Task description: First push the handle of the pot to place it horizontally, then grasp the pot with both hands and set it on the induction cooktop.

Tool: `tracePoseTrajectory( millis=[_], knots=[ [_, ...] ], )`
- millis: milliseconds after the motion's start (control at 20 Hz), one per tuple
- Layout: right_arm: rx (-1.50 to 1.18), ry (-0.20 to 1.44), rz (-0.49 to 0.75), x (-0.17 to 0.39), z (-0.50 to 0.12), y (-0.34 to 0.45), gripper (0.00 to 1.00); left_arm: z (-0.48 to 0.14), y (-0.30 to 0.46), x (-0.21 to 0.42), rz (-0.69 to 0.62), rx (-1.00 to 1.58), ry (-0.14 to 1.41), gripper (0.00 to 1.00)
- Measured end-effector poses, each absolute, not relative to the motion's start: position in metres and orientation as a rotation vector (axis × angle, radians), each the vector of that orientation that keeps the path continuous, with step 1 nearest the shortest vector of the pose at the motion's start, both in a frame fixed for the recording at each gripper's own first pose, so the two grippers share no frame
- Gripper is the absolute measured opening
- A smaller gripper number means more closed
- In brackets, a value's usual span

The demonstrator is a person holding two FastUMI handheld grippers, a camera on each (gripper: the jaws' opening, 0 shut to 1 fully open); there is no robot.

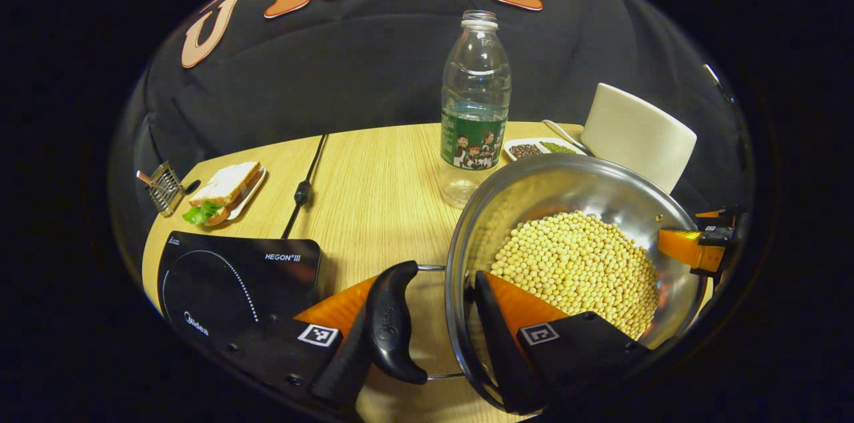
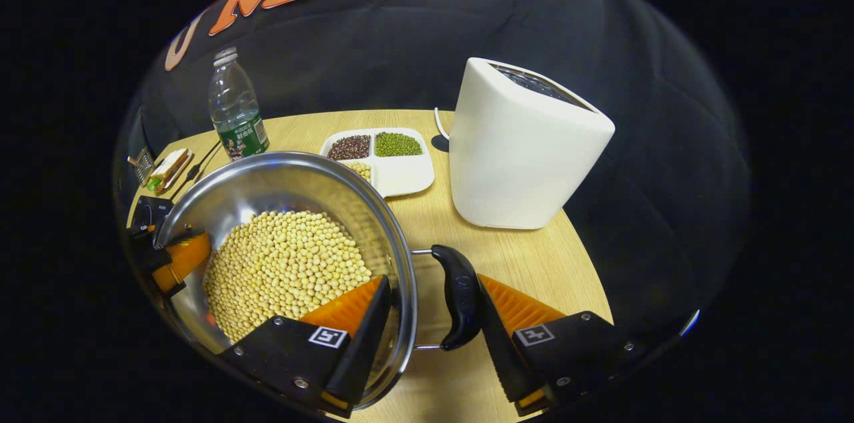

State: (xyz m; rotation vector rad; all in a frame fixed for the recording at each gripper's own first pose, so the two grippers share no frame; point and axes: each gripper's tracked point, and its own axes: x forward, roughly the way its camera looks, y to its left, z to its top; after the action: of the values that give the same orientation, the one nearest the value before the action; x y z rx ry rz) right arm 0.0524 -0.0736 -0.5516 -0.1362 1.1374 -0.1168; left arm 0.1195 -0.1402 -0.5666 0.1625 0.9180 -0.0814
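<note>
Left gripper (image 1: 427, 316) straddles the pot's (image 1: 574, 189) near wall: one finger outside against the black handle (image 1: 390, 319), the other inside the rim by the soybeans (image 1: 577, 269). Jaws look half closed around handle plus wall; firm pressure from both pads can't be told. Right gripper (image 2: 427, 306) mirrors it in the right gripper view, inner finger at the beans, outer finger touching the far handle (image 2: 460, 296); clamp force also unclear.

Pot sits on the table (image 1: 380, 189), beans heaped well up, cooktop (image 1: 233, 276) just beside it on the left gripper's side, apart from the pot. Both handles look level, so my read is the lift is next.

Risks:
- uneven lift tilts the pot, beans spill over the rim
- wire handle pivots under load, grip slips
- inner fingers drag through beans and flick some out
- bottle (image 1: 475, 103) stands near the path behind the pot; a wide swing tips it
- toaster (image 2: 524, 143) and bean tray (image 2: 383, 153) lie farther back, low risk
</note>
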Motion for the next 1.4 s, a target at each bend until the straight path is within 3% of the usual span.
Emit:
tracePoseTrajectory(
  millis=[350,750,800,900,1000,1400],
  knots=[
    [-0.136,1.097,-0.13,0.056,-0.551,-0.074,0.72,-0.565,-0.14,0.125,-0.071,0.161,0.9,0.77],
    [-0.11,1.054,-0.186,0.038,-0.521,-0.073,0.68,-0.529,-0.144,0.125,-0.065,0.173,0.812,0.77],
    [-0.111,1.033,-0.191,0.039,-0.512,-0.071,0.63,-0.523,-0.142,0.123,-0.064,0.161,0.812,0.74],
    [-0.113,1.002,-0.192,0.04,-0.496,-0.065,0.67,-0.508,-0.139,0.12,-0.066,0.147,0.794,0.79],
    [-0.117,0.98,-0.189,0.037,-0.479,-0.058,0.67,-0.49,-0.133,0.115,-0.067,0.143,0.773,0.74],
    [-0.093,0.914,-0.114,0.03,-0.429,-0.004,0.67,-0.419,-0.084,0.094,-0.046,0.163,0.718,0.76]
  ],
)
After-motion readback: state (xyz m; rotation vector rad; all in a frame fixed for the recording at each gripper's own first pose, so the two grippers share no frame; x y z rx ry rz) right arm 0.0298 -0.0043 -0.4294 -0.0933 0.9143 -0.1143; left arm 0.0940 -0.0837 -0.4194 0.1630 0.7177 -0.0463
